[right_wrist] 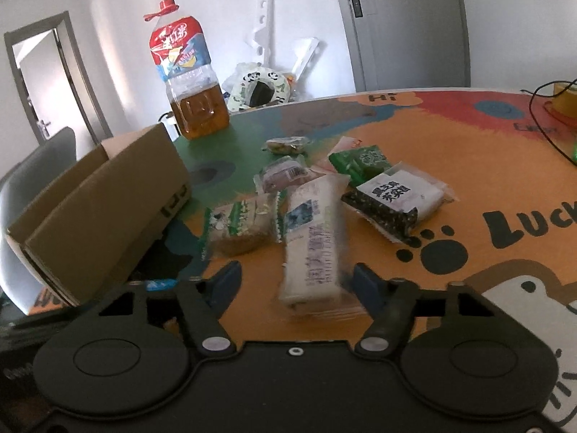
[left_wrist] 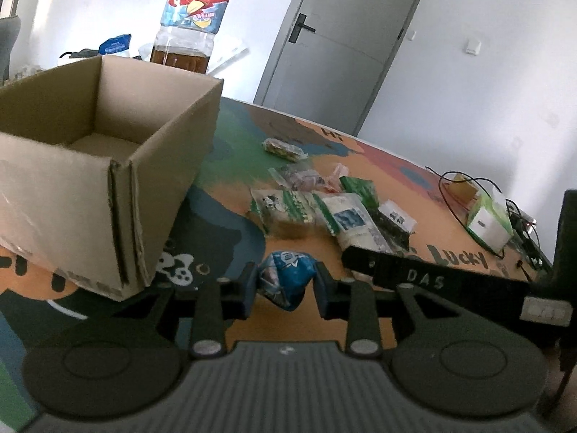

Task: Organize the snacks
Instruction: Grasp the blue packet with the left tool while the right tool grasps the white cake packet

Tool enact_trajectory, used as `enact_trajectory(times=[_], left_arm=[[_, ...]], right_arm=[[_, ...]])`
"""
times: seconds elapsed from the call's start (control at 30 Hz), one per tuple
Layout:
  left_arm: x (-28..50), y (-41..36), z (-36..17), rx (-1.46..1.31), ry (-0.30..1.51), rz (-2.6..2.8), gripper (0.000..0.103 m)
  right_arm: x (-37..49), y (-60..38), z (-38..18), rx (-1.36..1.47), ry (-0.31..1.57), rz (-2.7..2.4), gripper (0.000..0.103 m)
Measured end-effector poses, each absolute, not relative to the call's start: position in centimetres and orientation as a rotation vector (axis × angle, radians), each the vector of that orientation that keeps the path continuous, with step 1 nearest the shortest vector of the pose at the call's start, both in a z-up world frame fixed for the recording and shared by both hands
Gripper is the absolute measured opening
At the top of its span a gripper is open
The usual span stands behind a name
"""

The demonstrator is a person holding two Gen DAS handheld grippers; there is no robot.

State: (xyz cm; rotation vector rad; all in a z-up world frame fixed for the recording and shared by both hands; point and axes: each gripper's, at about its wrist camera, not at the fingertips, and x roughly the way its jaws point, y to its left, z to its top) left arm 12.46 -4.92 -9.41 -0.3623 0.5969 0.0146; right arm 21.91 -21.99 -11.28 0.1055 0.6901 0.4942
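1. Plain brown cardboard box (left_wrist: 108, 166).
2. Blue and white wrapped snack (left_wrist: 288, 278) with a little red.
3. Table mat (right_wrist: 468, 180) of orange, green and red, with black paw prints.
4. Bottle (right_wrist: 187, 83) of amber tea, red and blue label.
5. White long packet (right_wrist: 313, 238).

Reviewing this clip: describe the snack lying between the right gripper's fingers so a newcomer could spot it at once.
Start at the cardboard box on the cartoon-printed table; the snack pile lies to its right. The long white packet reaches out of that pile toward the camera, between the open fingers of the right gripper. It is the longest wrapper there, white with a small blue picture, unlike the green-striped cake packet beside it.
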Motion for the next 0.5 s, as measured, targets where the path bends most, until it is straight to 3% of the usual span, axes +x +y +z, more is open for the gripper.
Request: enact_trajectory(times=[0.07,0.27,0.4,0.47,0.5], left_arm=[[12.5,-5.0,-9.4,-0.36,0.597,0.017,0.032],[12.5,-5.0,-9.4,-0.356,0.598,0.022,0.032],[12.5,-4.7,-9.6,-0.366,0.596,0.024,0.032],[12.5,-4.5,-9.7,-0.373,0.598,0.026,0.032],[12.5,-4.4,-9.7,-0.375,0.598,0.027,0.032]], right_arm=[[22.2,-22.1,-11.6,0.107,0.703,0.488,0.047],[21.9,-23.1,-11.6,0.114,0.723,0.497,0.04],[21.0,-23.8,-10.9,0.107,0.734,0.51,0.042],[20.7,-23.8,-10.7,0.093,0.722,0.508,0.048],[20.6,-23.7,-10.5,0.089,0.714,0.508,0.056]])
